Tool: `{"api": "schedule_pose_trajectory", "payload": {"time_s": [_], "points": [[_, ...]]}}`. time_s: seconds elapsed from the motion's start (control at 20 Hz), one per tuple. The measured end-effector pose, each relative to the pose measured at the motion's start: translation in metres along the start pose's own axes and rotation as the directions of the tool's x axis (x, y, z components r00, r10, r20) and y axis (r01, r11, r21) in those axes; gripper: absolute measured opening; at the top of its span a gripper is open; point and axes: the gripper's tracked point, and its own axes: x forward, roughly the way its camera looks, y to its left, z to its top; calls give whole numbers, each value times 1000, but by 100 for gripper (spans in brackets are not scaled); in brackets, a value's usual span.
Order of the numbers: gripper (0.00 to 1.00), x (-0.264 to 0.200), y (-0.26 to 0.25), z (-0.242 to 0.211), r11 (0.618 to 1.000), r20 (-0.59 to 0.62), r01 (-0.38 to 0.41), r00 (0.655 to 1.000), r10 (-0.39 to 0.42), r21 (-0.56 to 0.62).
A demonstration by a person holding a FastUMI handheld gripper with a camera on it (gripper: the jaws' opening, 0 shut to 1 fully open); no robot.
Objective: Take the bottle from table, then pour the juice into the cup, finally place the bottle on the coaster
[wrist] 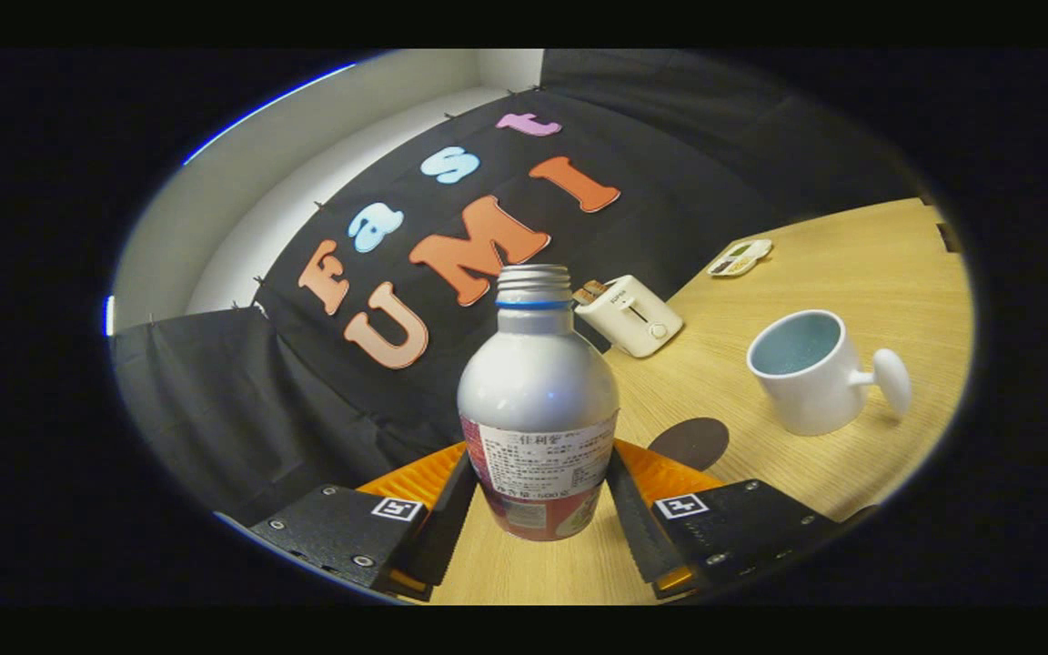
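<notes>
Bottle [538,409] clamped between both gripper [538,509] fingers, lifted; cup [806,368] at two o'clock, pouring and coaster [690,442] placement remain.

A light wooden tabletop [851,273] with fine straight grain fills the near ground, lit warmly from above so that things on it cast soft shadows. Black cloth [215,400] hangs as the booth's wall along the tabletop's far edge, creased and pinned along its upper hem. Above and behind the cloth rises a plain white wall [242,173], meeting another white surface at a corner. A thin bluish strip of light [260,107] runs along its upper part.
</notes>
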Motion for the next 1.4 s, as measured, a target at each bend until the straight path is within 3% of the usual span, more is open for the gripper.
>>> {"api": "schedule_pose_trajectory", "payload": {"time_s": [0.3, 0.5, 0.8, 1.4], "points": [[77, 6, -9, -1, 990, -11, 17, 1000, -15, 138], [77, 10, -11, -5, 961, -5, 12, 1000, -10, 276], [77, 17, -11, -11, 867, -7, 5, 1000, -2, 499], [77, 23, -21, 2, 676, 21, -2, 1000, -19, 737]]}}
